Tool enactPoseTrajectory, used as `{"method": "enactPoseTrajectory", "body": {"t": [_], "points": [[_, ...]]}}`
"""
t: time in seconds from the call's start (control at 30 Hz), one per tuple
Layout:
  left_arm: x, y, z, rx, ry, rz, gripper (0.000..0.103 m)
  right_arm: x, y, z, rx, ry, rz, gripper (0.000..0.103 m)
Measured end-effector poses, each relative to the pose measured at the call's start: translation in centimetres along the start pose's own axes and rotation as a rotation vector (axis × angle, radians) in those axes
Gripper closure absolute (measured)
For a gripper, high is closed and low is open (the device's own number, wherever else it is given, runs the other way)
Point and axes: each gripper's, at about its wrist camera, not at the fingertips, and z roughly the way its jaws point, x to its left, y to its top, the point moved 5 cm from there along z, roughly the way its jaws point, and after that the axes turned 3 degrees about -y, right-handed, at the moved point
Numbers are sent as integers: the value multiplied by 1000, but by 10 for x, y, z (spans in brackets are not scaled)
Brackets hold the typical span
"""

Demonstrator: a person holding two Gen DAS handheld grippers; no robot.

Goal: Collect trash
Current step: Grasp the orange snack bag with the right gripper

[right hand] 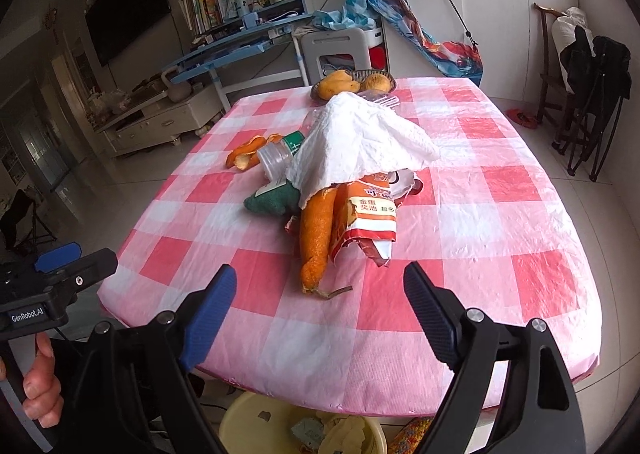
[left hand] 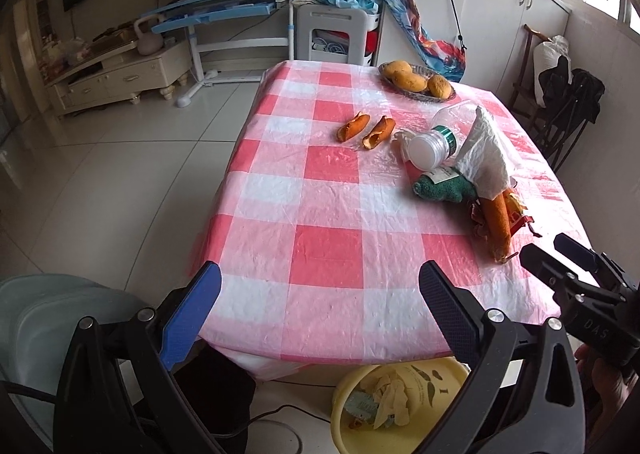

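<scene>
A heap of trash lies on the pink checked table (left hand: 320,194) (right hand: 480,214): a white paper towel (left hand: 486,150) (right hand: 360,142), an empty plastic bottle (left hand: 432,142) (right hand: 280,158), an orange snack wrapper (right hand: 368,214) (left hand: 516,214), an orange carrot-shaped plush (left hand: 498,228) (right hand: 316,238) with a green top (left hand: 440,188) (right hand: 272,200), and two orange peels (left hand: 366,128) (right hand: 248,154). My left gripper (left hand: 320,282) is open and empty above the near table edge. My right gripper (right hand: 320,286) is open and empty, just short of the carrot's tip.
A yellow basin (left hand: 400,406) (right hand: 304,426) holding scraps stands on the floor under the near table edge. A basket of mangoes (left hand: 416,80) (right hand: 352,84) sits at the far side. A green-grey chair (left hand: 52,318) is at my left. The right gripper shows in the left wrist view (left hand: 576,278).
</scene>
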Motion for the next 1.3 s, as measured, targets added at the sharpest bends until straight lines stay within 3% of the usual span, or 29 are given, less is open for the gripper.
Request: {"method": "enactPoseTrajectory", "body": {"t": [0.43, 0.8, 0.83, 0.97, 1.07, 1.17, 1.2, 1.23, 1.27, 1.3], "points": [[-6, 1, 12, 24, 20, 14, 7, 1, 9, 12, 23, 66, 19, 21], [2, 1, 16, 29, 37, -6, 7, 11, 25, 44, 61, 53, -36, 21], [4, 1, 17, 33, 39, -13, 7, 12, 27, 47, 67, 52, -45, 23], [8, 0, 20, 39, 45, -19, 7, 12, 29, 53, 102, 75, -66, 48], [7, 0, 22, 42, 58, -2, 7, 10, 28, 53, 129, 102, -84, 59], [5, 0, 23, 41, 53, 2, 7, 6, 30, 47, 130, 101, -98, 57], [3, 0, 24, 39, 45, 1, 7, 3, 31, 46, 124, 95, -93, 53], [2, -1, 24, 39, 39, 5, 7, -2, 33, 46, 116, 81, -78, 41], [0, -1, 25, 39, 40, 12, 7, -6, 35, 47, 114, 77, -61, 36], [-2, -2, 25, 37, 42, 20, 7, -10, 36, 50, 123, 83, -40, 36]]}}
